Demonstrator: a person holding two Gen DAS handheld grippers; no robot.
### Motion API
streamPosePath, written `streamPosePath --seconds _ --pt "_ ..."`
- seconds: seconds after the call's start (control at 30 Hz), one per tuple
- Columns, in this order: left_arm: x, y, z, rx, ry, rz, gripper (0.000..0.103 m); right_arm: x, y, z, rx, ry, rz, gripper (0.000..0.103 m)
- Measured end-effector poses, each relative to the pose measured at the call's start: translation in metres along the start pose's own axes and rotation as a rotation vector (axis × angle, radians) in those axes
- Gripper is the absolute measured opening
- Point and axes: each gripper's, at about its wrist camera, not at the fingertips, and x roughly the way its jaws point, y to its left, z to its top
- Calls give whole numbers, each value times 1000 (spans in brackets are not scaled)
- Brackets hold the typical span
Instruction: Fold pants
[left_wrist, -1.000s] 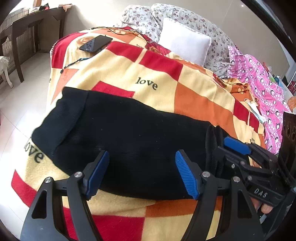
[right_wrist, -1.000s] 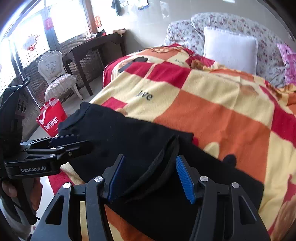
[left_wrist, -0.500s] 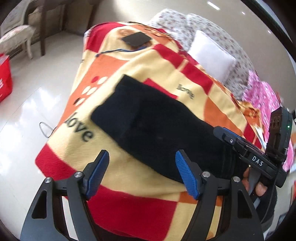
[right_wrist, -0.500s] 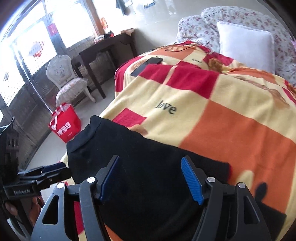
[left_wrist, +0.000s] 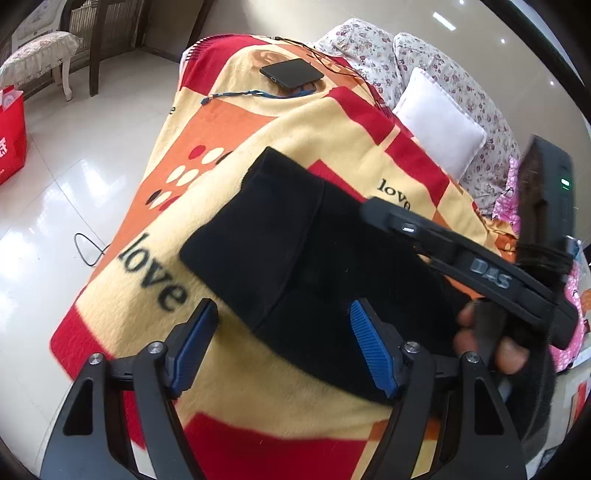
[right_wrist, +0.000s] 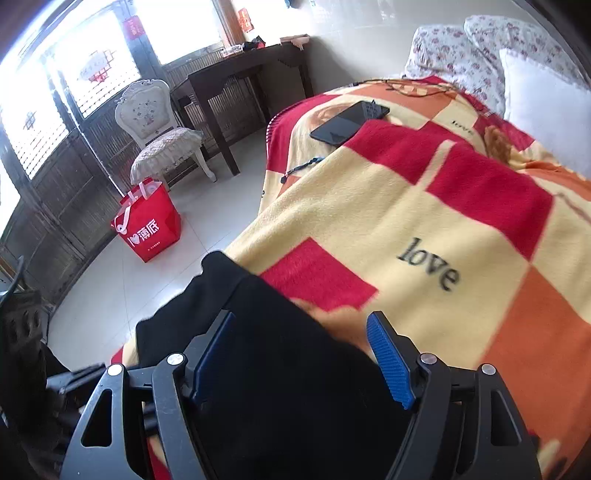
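The black pants lie folded in a flat block on the checked red, orange and yellow blanket near the bed's foot corner. My left gripper is open and empty, raised above the pants' near edge. The right gripper shows in the left wrist view as a black body held by a hand over the pants' right end. In the right wrist view my right gripper is open and empty, just above the pants.
A black phone with a blue lanyard lies at the blanket's far end. A white pillow and floral pillows sit at the head. A red bag, a white chair and a dark desk stand on the tiled floor.
The right gripper let go of the folded pants edge and both grippers lifted up and back. The pants now lie flat, folded, on the blanket.
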Motion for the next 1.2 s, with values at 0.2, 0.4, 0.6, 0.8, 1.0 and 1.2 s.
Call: streamPosePath --seconds 0.2,0.4,0.6,0.8,1.0,1.2 --pt "6 -5 8 24 -6 -42 56 32 0 4 3 17 46 25" --pt "-32 -33 13 114 -122 -122 25 -17 -4 6 32 -77 122 5" --pt "-65 -118 -18 367 -123 -376 20 -135 -43 -9 112 -281 103 0" --pt "-39 -151 -39 439 -53 -348 20 -192 -84 -58 243 -315 -22 40" --pt "-60 -96 -32 332 -135 -154 49 -161 -63 -54 194 -240 37 60" --pt "-56 -16 -23 102 -140 -17 67 -81 -15 -26 72 -123 97 69"
